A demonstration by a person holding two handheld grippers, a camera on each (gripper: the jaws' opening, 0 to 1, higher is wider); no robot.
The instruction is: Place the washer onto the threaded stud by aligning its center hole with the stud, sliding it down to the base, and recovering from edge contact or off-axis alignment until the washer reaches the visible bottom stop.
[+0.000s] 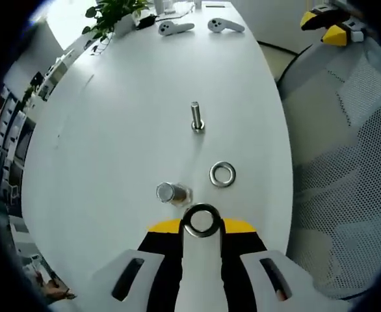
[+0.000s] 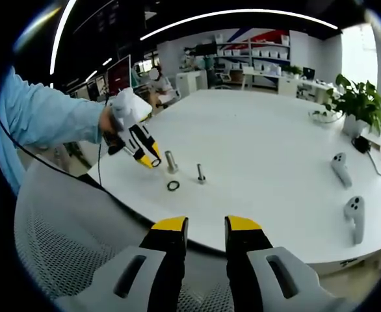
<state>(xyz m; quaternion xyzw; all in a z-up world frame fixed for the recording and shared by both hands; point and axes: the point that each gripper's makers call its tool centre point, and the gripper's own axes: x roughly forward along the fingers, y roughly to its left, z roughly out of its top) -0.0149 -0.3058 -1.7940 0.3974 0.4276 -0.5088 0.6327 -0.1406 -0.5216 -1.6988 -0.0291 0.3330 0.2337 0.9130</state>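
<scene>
My left gripper (image 1: 201,224) is shut on a dark metal washer (image 1: 201,220), held flat at its yellow tips. Just ahead and slightly left stands a thick threaded stud (image 1: 171,193), seen almost end-on; the washer is beside it, not over it. A second washer (image 1: 222,174) lies flat on the white table (image 1: 112,149). Farther off stands a thin upright stud (image 1: 197,118). In the right gripper view a hand holds the left gripper (image 2: 138,144) next to the thick stud (image 2: 171,161), with the thin stud (image 2: 201,173) and loose washer (image 2: 173,186) nearby. My right gripper (image 2: 207,229) hangs open over the table's edge, holding nothing.
Two white hand controllers (image 1: 176,27) (image 1: 225,25) and a potted plant (image 1: 116,13) sit at the table's far end. A grey mesh chair (image 1: 346,169) stands by the table's right edge. The right gripper view shows the controllers (image 2: 340,168) (image 2: 355,214), the plant (image 2: 356,104) and the chair (image 2: 67,247).
</scene>
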